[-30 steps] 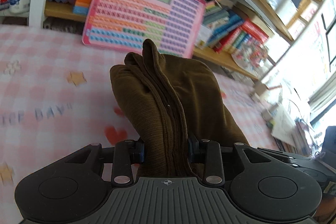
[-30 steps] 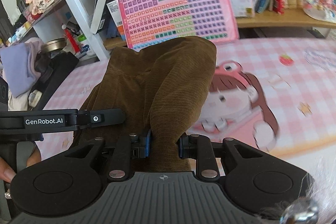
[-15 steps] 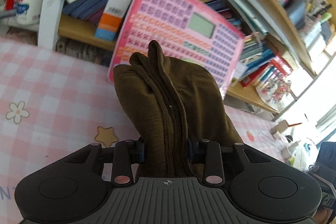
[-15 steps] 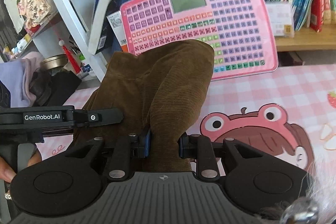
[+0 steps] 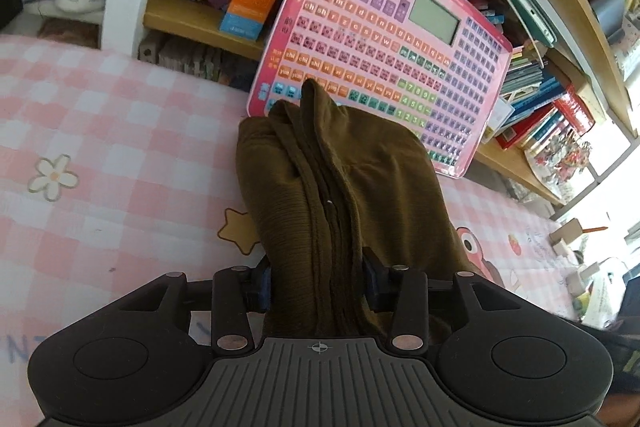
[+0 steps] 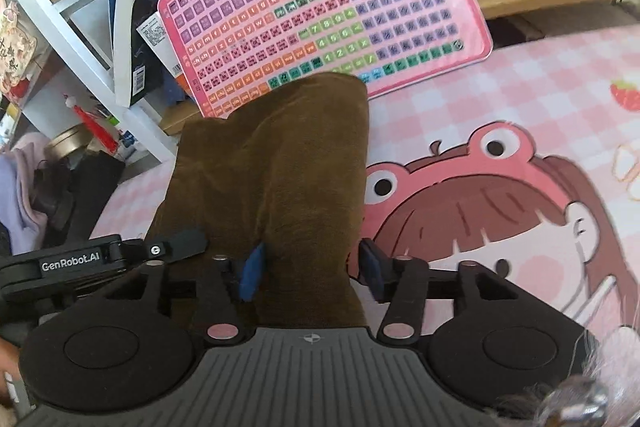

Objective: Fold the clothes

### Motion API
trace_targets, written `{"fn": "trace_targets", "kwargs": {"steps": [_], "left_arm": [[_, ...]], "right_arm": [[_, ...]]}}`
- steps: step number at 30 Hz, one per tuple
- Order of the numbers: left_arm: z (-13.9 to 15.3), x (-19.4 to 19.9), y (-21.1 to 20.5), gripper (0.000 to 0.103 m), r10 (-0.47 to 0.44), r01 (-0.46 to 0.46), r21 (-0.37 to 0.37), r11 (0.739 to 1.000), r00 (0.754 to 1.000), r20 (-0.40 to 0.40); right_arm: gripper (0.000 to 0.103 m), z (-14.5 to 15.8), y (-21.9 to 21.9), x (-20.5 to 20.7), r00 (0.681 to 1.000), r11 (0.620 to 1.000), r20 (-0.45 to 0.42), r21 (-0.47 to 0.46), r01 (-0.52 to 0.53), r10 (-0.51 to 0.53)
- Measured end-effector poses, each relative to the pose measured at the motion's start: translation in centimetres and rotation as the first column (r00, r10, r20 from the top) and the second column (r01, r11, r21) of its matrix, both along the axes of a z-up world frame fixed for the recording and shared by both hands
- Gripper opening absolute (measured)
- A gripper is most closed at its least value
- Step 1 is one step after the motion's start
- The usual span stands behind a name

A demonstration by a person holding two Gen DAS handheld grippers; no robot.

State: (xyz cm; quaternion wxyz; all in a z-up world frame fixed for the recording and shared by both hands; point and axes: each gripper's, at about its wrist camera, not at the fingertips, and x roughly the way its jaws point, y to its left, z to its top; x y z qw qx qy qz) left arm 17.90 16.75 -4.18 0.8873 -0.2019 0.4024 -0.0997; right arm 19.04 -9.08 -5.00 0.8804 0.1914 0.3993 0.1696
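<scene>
My left claw (image 5: 316, 277) pinches a bunched fold of the brown garment (image 5: 336, 187); its jaws have just been opening slightly, yet both pads touch the cloth. My right claw (image 6: 310, 271) has just been opening: its jaws stand spread, the blue pads (image 6: 251, 273) clear of the cloth lying between them. The garment rests on the pink checked cover (image 5: 100, 147), its far edge just short of the pink keyboard toy (image 6: 320, 15) leaning on the bookshelf (image 5: 192, 19).

Open cover lies left of the garment in the left view and right of it, over the cartoon print (image 6: 500, 211), in the right view. Only the right view shows my left claw's arm beside the garment.
</scene>
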Motion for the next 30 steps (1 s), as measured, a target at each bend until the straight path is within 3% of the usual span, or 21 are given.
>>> {"fn": "trace_targets", "kwargs": {"steps": [7, 10, 12, 15, 17, 22, 30], "left_arm": [[2.2, -4.3, -0.4, 0.043, 0.04, -0.046, 0.069, 0.997, 0.995, 0.086], [3.1, -6.5, -1.0, 0.05, 0.042, -0.054, 0.096, 0.994, 0.992, 0.121], [3.6, -8.1, -2.0, 0.052, 0.025, -0.049, 0.158, 0.986, 0.989, 0.145], [3.8, -10.1, -3.3, 0.063, 0.009, -0.051, 0.257, 0.965, 0.987, 0.161], [3.8, -11.4, -3.8, 0.068, 0.008, -0.055, 0.286, 0.957, 0.986, 0.165], [3.5, -14.2, -4.7, 0.079, 0.018, -0.074, 0.334, 0.94, 0.986, 0.167], [3.2, -16.8, -6.0, 0.083, -0.004, -0.048, 0.346, 0.937, 0.989, 0.149]], "right_arm": [[0.066, 2.7, -0.5, -4.0, 0.997, 0.993, 0.081, -0.112, 0.027, -0.018], [0.069, 3.6, 0.1, -6.4, 0.992, 0.984, 0.13, -0.176, 0.013, 0.01], [0.072, 3.9, 0.7, -8.1, 0.988, 0.973, 0.155, -0.229, 0.015, 0.022], [0.076, 4.2, 1.3, -10.3, 0.983, 0.957, 0.181, -0.29, 0.027, 0.027], [0.078, 4.3, 1.4, -11.6, 0.981, 0.947, 0.194, -0.319, 0.044, 0.02], [0.086, 4.0, 1.3, -14.1, 0.98, 0.934, 0.198, -0.343, 0.1, -0.033], [0.088, 3.4, 1.3, -16.9, 0.979, 0.919, 0.181, -0.361, 0.155, -0.094]]}}
